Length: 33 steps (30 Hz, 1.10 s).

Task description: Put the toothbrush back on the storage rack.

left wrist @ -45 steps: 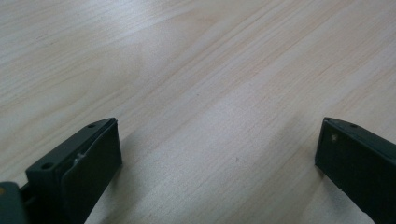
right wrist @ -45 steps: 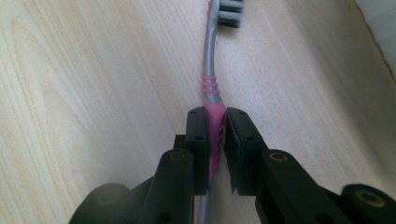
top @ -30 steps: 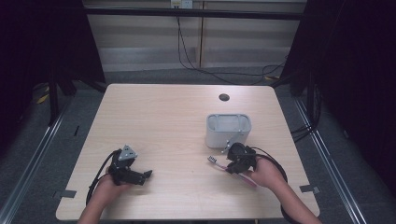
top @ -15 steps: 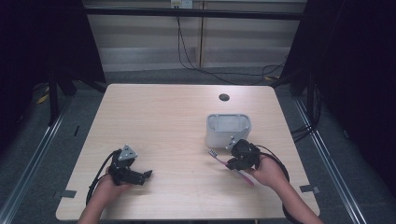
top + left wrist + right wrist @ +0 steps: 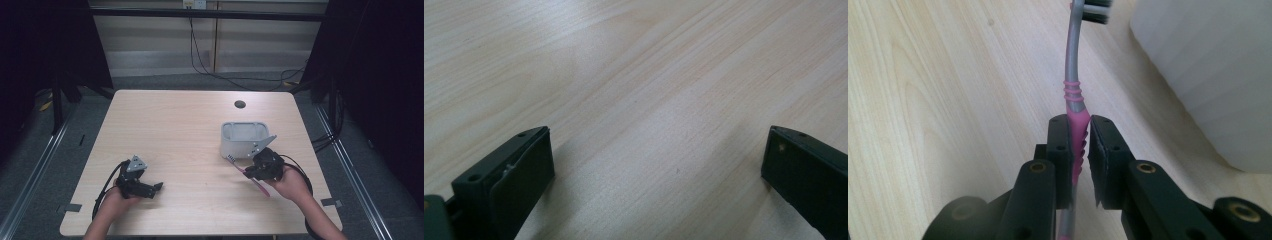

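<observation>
A pink and grey toothbrush (image 5: 1074,95) is clamped by its handle in my right gripper (image 5: 1079,131), which is shut on it. In the high view the toothbrush (image 5: 239,166) points its bristle head toward the front left corner of a pale grey tub (image 5: 243,140), just off its wall, while its handle end sticks out behind the right gripper (image 5: 256,170). My left gripper (image 5: 152,189) rests at the table's front left, held by a hand. Its jaws stand wide apart over bare wood in the left gripper view, and the left gripper (image 5: 656,165) holds nothing.
The light wooden table (image 5: 180,130) has a small dark round hole (image 5: 240,104) near its far edge. The tub's white wall (image 5: 1218,65) fills the upper right of the right gripper view. Dark floor and metal rails surround the table.
The right gripper has shifted slightly up and right toward the tub with the toothbrush, whose head now lies by the tub's front corner. The left gripper has not moved.
</observation>
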Motion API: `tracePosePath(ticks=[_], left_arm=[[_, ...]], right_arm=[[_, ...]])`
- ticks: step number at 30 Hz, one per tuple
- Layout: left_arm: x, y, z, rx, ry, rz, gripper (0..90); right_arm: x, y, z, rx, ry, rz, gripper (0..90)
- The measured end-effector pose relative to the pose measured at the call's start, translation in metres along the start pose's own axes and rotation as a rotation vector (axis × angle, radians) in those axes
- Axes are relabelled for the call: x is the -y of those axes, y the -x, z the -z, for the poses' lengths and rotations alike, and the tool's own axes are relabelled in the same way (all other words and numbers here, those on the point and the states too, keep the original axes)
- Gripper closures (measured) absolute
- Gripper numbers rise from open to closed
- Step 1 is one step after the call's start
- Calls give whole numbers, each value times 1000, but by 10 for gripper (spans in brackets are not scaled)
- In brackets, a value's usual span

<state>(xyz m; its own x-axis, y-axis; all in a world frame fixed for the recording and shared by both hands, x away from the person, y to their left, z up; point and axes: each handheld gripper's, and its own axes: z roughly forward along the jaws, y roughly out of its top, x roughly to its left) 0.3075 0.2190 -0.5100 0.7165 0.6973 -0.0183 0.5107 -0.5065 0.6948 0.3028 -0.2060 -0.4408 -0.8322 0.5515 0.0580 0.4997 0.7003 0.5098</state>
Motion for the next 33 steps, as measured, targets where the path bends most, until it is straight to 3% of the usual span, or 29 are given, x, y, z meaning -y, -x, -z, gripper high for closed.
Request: tracePosePath(ticks=[10, 19, 27, 33], left_arm=[[0, 0, 0, 0, 0, 0, 0], [0, 0, 0, 0, 0, 0, 0], [0, 0, 0, 0, 0, 0, 0], [0, 0, 0, 0, 0, 0, 0]], right_arm=[[3, 2, 11, -10, 78, -20, 806], [5, 4, 14, -14, 106, -21, 806], [6, 5, 11, -21, 107, -31, 806], [6, 1, -3, -41, 22, -29, 805]])
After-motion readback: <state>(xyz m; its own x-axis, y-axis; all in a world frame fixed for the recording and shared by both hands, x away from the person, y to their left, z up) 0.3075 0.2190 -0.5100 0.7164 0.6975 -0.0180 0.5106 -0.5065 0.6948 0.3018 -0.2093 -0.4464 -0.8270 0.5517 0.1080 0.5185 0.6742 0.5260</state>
